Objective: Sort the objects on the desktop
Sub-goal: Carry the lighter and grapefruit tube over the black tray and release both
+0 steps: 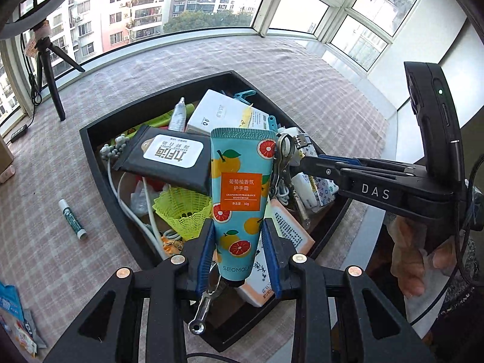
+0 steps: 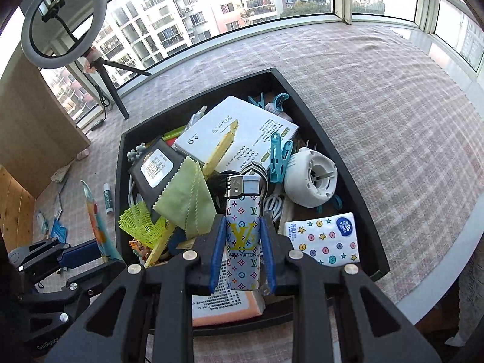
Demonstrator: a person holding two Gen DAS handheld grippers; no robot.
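Note:
My left gripper (image 1: 239, 227) is shut on a blue hand cream tube (image 1: 237, 193) with grapefruit print, held upright above the black tray (image 1: 99, 163). My right gripper (image 2: 243, 224) is shut on a white patterned lighter (image 2: 243, 236), also upright over the tray (image 2: 341, 151). In the left wrist view the right gripper (image 1: 302, 157) reaches in from the right with the lighter (image 1: 304, 143). In the right wrist view the left gripper (image 2: 90, 252) sits at the lower left with the tube (image 2: 96, 227) seen edge-on. The tray is full of mixed small objects.
The tray holds a white box (image 2: 239, 130), a black wipes pack (image 1: 169, 157), a green cloth (image 2: 187, 193), a white round device (image 2: 311, 178), a tissue pack (image 2: 326, 239) and blue clips (image 2: 281, 160). A lip balm stick (image 1: 72, 219) lies on the checked cloth left of the tray. A ring light tripod (image 2: 99, 60) stands behind.

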